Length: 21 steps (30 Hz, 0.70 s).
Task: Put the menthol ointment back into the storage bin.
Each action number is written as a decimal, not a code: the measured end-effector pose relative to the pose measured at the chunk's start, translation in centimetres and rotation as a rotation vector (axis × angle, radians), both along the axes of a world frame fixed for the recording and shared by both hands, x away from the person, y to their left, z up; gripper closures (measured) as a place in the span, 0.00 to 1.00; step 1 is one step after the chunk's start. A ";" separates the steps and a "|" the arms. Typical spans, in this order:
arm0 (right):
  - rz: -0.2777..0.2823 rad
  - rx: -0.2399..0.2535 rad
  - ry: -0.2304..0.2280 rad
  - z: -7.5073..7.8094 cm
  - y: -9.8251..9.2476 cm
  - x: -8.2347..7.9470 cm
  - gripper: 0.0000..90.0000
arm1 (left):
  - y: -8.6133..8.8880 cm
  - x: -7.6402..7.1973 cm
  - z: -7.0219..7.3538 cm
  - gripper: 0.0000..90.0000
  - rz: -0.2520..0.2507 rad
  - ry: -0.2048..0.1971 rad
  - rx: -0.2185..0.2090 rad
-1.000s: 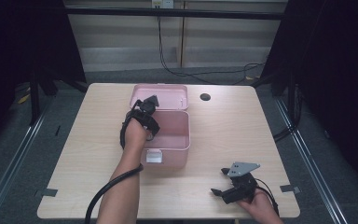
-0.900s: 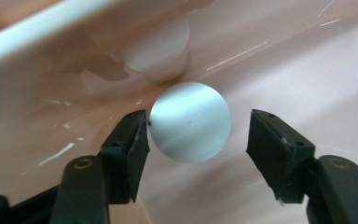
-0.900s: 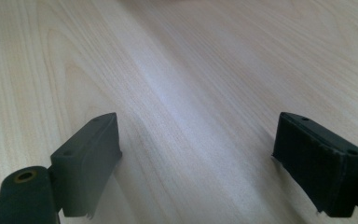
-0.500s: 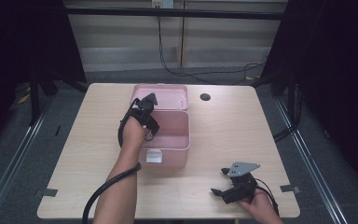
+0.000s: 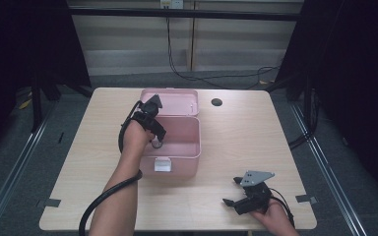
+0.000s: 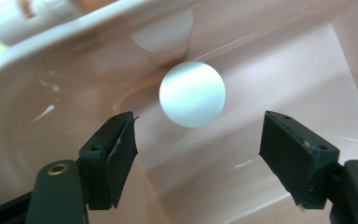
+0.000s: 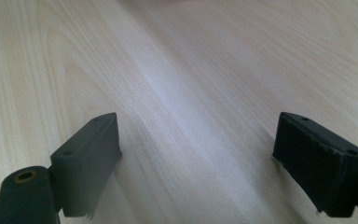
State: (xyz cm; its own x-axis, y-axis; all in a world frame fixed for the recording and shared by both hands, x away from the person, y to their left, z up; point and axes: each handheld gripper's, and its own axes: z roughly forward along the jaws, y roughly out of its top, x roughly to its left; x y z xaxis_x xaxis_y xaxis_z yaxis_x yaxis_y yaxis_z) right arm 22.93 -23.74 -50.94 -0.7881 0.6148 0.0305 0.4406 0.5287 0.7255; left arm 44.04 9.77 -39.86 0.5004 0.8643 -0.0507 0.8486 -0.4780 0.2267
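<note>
A pink plastic box (image 5: 187, 155) stands open in the middle of the wooden table, its lid (image 5: 174, 96) laid back behind it. My left gripper (image 5: 155, 137) dips into the box's left side, tilted downward. In the left gripper view it (image 6: 198, 135) is open, and a small round silvery object (image 6: 192, 94) lies on the box floor just beyond the fingertips, against the pink wall (image 6: 65, 70). It touches neither jaw. My right gripper (image 5: 230, 191) rests low over the table near the front right, open, with bare wood between its jaws (image 7: 196, 140).
A white latch (image 5: 162, 164) sits on the box's front wall. A small dark round hole (image 5: 216, 102) marks the table behind the box to the right. Bare wood (image 5: 256, 142) spreads right of the box. Cables trail from both grippers.
The left gripper has shifted only slightly over the box's left side. The right gripper has stayed where it was.
</note>
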 end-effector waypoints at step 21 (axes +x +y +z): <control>0.002 0.001 -0.001 0.0 0.0 0.0 0.15 | 0.1 -0.8 2.9 0.24 -0.043 -0.028 -0.018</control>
State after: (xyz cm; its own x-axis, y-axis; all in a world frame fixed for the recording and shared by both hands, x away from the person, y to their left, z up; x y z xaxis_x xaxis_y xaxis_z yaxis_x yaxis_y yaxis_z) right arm 22.95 -23.74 -50.94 -0.7895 0.6130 0.0299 0.4384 0.5293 0.7263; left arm 43.29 9.87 -36.97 0.5384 0.8411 -0.0518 0.8207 -0.5093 0.2591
